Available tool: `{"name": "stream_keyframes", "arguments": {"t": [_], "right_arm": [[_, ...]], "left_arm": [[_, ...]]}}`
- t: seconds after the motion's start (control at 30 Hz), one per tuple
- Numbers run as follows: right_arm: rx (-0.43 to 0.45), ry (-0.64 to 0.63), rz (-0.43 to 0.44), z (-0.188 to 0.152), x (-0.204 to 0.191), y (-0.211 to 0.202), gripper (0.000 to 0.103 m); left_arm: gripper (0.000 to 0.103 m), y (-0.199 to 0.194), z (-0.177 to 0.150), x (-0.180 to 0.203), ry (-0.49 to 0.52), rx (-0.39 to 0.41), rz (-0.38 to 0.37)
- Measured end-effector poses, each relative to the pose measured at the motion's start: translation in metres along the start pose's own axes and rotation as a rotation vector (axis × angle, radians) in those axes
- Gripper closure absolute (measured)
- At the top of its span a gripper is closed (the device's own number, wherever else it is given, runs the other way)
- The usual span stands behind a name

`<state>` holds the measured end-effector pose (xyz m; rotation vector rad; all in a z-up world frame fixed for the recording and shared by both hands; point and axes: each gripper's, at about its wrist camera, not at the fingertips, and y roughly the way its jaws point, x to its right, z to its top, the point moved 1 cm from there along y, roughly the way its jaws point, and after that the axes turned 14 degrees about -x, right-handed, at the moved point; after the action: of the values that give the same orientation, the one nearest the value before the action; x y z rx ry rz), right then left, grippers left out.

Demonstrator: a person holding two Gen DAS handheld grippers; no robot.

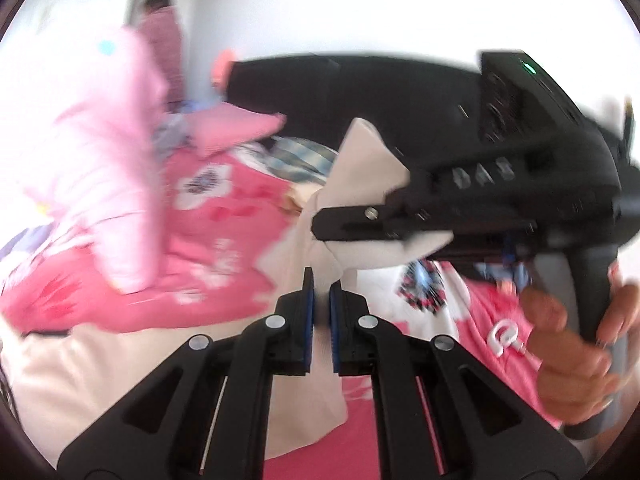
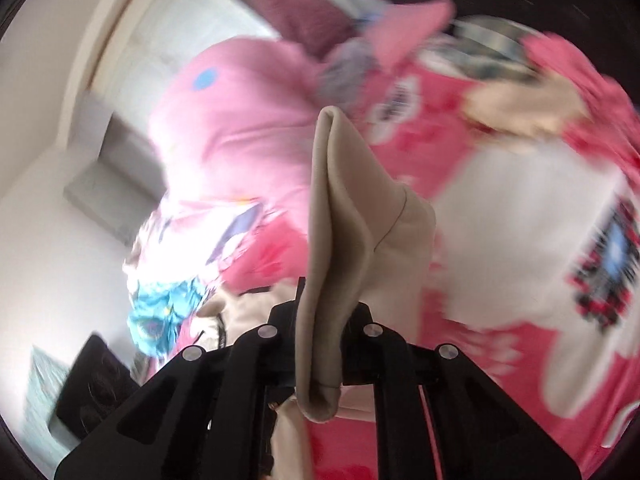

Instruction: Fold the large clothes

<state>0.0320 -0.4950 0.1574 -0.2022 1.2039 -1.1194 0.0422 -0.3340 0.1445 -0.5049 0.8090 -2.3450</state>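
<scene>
Beige cloth is what both my grippers have hold of: a large cream garment (image 2: 352,216), lifted above the bed. In my right gripper (image 2: 320,320) a thick folded edge of it stands up between the jaws, which are pressed nearly together on the fabric, with a rolled hem hanging out just below them. My left gripper (image 1: 322,312) has its blue pads almost touching, and a thin strip of the same cream garment (image 1: 368,164) runs up from between them toward my right gripper (image 1: 400,224), which crosses the left wrist view sideways with the cloth bunched in its jaws. My right hand (image 1: 576,344) wraps the grey handle at the lower right of that view.

Below lies a pink bedspread (image 1: 224,240) with white flower patches. A pale pink pillow (image 1: 100,152) with a blue dot sits to the left, and a darker striped cushion (image 1: 164,48) leans on the white wall behind it. More of the cream cloth trails down onto the bed beside my left gripper. Both views are smeared with motion blur.
</scene>
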Motion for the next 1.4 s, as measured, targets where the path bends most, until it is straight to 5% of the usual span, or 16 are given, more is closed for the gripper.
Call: {"name": "stream_keyframes", "arguments": {"t": [0.23,0.4,0.6,0.63,0.77,0.87,1.0,1.1,1.3,1.37,1.4], "right_arm": [[-0.053,-0.263,0.088,-0.005,-0.134,0.061,0.054],[-0.084,-0.379,-0.066,-0.034,-0.174,0.117,0.053],[-0.301,-0.348,-0.276,-0.071,-0.16,0.248,0.053],[-0.324,-0.345,-0.299,-0.079,-0.154,0.258,0.053],[-0.336,-0.405,-0.382,-0.099,-0.136,0.275,0.053],[-0.319,-0.465,-0.408,-0.109,-0.133,0.27,0.053],[-0.293,-0.455,-0.394,-0.113,-0.128,0.258,0.053],[-0.244,-0.419,-0.393,-0.108,-0.121,0.247,0.053],[-0.188,-0.385,-0.437,-0.097,-0.106,0.233,0.053],[-0.189,-0.387,-0.468,-0.096,-0.103,0.237,0.053],[-0.188,-0.388,-0.486,-0.095,-0.102,0.239,0.053]], "left_arm": [[0.097,-0.107,-0.046,-0.16,-0.312,0.077,0.168],[0.096,-0.153,-0.139,-0.26,-0.505,0.001,0.304],[0.09,-0.162,-0.237,-0.316,-0.668,-0.129,0.287],[0.087,-0.161,-0.25,-0.318,-0.676,-0.16,0.273],[0.033,-0.183,-0.283,-0.325,-0.709,-0.169,0.285],[0.03,-0.205,-0.295,-0.339,-0.803,-0.087,0.213],[0.03,-0.212,-0.291,-0.373,-0.895,-0.036,0.188],[0.034,-0.188,-0.275,-0.397,-0.873,-0.099,0.216],[0.065,-0.145,-0.247,-0.42,-0.75,-0.221,0.239],[0.096,-0.138,-0.242,-0.42,-0.72,-0.242,0.253],[0.096,-0.14,-0.24,-0.419,-0.71,-0.232,0.262]]}}
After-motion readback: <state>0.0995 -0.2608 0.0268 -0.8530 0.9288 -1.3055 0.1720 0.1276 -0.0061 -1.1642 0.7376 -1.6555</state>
